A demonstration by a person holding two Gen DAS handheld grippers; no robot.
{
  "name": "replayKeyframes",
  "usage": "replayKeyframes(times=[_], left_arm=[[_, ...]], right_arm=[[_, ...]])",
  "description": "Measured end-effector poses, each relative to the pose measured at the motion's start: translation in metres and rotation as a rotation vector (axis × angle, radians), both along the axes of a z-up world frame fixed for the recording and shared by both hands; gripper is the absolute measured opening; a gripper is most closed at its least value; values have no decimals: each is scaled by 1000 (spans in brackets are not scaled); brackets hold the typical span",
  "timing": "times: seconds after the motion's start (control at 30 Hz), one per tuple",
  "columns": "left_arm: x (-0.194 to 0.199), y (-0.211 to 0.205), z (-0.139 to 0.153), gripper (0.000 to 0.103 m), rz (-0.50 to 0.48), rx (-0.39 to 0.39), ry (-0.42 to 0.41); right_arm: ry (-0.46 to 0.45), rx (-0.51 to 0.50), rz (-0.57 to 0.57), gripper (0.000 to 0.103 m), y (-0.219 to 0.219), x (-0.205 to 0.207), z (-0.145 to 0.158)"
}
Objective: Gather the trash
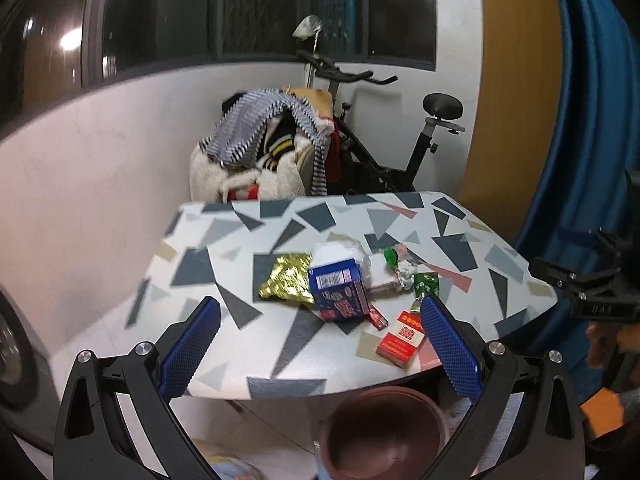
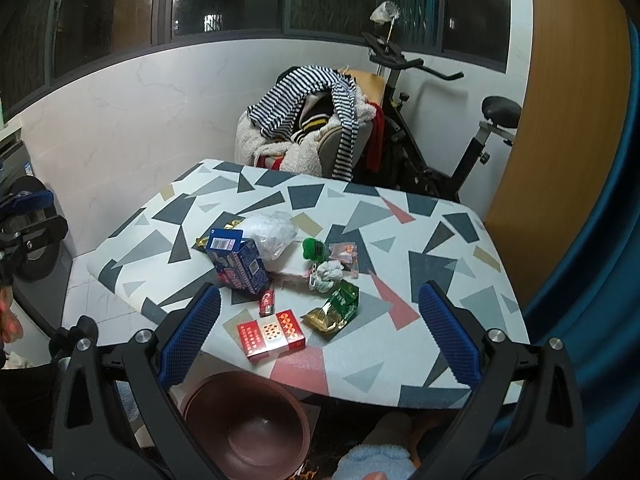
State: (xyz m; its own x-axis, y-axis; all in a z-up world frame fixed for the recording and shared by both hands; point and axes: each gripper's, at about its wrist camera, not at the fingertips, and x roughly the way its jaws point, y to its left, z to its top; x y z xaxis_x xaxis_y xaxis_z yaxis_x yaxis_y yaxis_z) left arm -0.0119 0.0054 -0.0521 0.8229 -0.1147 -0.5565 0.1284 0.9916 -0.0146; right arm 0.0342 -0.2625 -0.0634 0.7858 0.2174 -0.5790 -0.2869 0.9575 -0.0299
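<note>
- Left wrist view: left gripper (image 1: pixel 320 334) with jaws spread wide, empty, above the near edge of patterned table (image 1: pixel 224 248).
- Right wrist view: right gripper (image 2: pixel 320 332) likewise spread, holding nothing.
- Blue carton (image 2: pixel 237 265) lying tipped at table centre, long axis running left-far to right-near.
- Red packet (image 2: pixel 271 334) flat near front edge, long axis left-right.
- Brown bin (image 2: pixel 246 426) on floor, below table's near edge.
</note>
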Motion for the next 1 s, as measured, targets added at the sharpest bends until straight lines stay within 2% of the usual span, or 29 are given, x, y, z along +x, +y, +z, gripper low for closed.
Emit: replayKeyframes(times=[0.07,0.13,0.27,0.4,0.47,0.57,0.73,0.83,1.0], left_arm=[[2,5,-12,98,17,-29,45],[-2,9,-20,98,32,-48,52],[-6,10,-34,98,46,-11,59],[2,13,-42,98,37,-7,54],[9,14,-48,98,33,4,67],[30,19,-59,98,25,9,117],[57,29,-85,98,16,-38,221],[65,31,-96,98,43,-16,246],[75,35,-110,98,73,-9,269]], right_arm=[[-7,15,17,98,-2,0,-6],[-2,35,36,98,-1,3,-12],[14,33,67,98,6,9,-30],[76,-23,128,98,22,21,-62],[143,-42,176,97,31,31,-85],[158,-82,210,97,45,41,-110],[224,-123,245,97,62,66,-153],[278,-146,251,97,71,84,-178],[302,-197,270,97,83,101,-203]])
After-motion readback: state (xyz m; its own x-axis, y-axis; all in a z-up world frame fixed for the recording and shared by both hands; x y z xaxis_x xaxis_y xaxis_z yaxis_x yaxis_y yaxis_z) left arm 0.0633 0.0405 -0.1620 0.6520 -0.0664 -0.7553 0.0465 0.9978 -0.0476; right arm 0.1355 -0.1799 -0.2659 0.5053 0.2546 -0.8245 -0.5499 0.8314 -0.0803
